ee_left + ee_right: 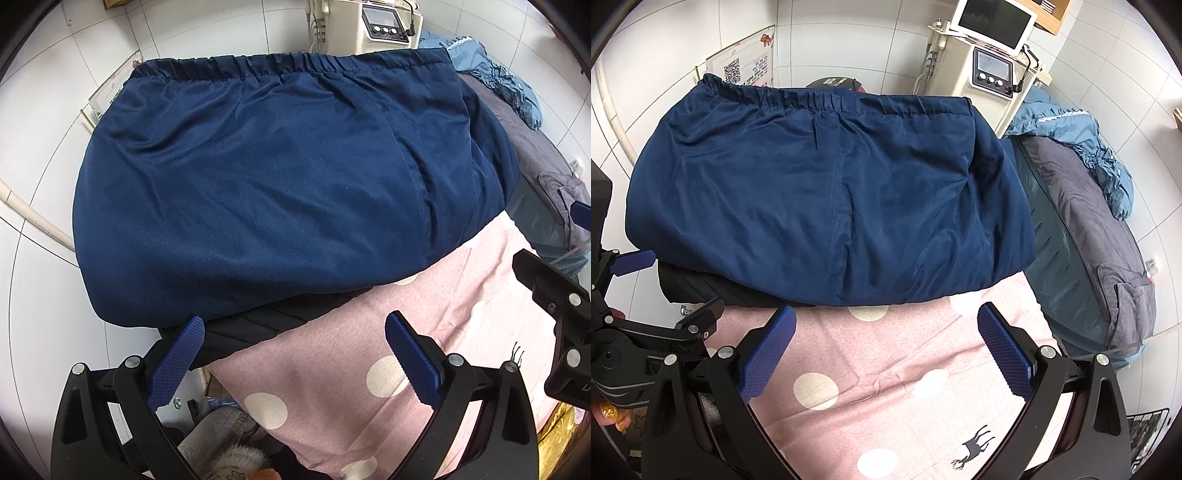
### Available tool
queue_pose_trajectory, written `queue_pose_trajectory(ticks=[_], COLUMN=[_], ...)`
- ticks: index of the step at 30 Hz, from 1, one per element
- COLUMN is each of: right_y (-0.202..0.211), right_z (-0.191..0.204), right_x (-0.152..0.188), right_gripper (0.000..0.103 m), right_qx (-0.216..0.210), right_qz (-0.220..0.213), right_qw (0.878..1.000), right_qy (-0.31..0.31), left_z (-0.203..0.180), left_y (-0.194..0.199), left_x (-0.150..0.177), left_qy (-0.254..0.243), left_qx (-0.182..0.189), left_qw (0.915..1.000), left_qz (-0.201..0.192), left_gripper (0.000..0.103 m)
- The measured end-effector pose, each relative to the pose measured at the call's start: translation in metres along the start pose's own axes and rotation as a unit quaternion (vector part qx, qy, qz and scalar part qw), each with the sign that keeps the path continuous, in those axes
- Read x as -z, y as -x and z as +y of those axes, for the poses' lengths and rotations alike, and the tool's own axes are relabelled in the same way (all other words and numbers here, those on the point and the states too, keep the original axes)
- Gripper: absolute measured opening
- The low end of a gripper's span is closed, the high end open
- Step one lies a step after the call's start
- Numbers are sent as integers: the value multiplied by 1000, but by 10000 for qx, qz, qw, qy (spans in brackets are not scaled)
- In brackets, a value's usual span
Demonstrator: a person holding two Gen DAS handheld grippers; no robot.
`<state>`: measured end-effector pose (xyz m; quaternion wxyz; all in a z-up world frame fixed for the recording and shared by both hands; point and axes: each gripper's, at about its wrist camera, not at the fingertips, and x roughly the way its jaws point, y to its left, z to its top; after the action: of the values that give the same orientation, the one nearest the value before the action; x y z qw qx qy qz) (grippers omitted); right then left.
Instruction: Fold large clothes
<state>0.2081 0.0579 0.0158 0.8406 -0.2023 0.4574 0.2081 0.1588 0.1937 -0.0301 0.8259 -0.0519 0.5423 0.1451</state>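
Note:
A folded navy blue garment (277, 184) with an elastic hem at its far edge lies on the pink dotted bed cover (332, 369); it also shows in the right wrist view (827, 206). A black quilted layer (266, 325) sticks out under its near edge, also in the right wrist view (701, 288). My left gripper (293, 350) is open and empty, just in front of the garment's near left corner. My right gripper (886, 339) is open and empty, over the pink cover (886, 369) just short of the garment's near edge.
A beige machine with a screen (993, 70) stands behind the bed. A light blue jacket (1082, 140) and grey clothes (1100, 236) lie to the right. White tiled walls surround the bed. A fur-trimmed coat (229, 443) lies below the bed's left edge.

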Motion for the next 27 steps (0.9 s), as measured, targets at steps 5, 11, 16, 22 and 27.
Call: queue_pose_trajectory(ticks=[5, 11, 16, 22, 27], right_y=[0, 0, 0, 0, 1], right_z=[1, 1, 1, -1, -3], right_x=[1, 1, 2, 2, 2], right_gripper=[97, 97, 97, 97, 97], right_qx=[-4, 1, 0, -2, 1], right_qz=[2, 9, -4, -11, -46], right_qw=[10000, 10000, 10000, 10000, 9999], right_qy=[12, 19, 0, -71, -120], left_z=[0, 1, 4, 7, 4], left_y=[0, 4, 11, 5, 4], left_x=[0, 0, 2, -3, -1], left_qy=[19, 65, 142, 251, 69], left_qx=[0, 81, 216, 228, -186], left_qw=[10000, 9999, 9993, 9994, 9997], left_qz=[4, -55, -272, -93, -117], left_gripper=[96, 96, 97, 96, 96])
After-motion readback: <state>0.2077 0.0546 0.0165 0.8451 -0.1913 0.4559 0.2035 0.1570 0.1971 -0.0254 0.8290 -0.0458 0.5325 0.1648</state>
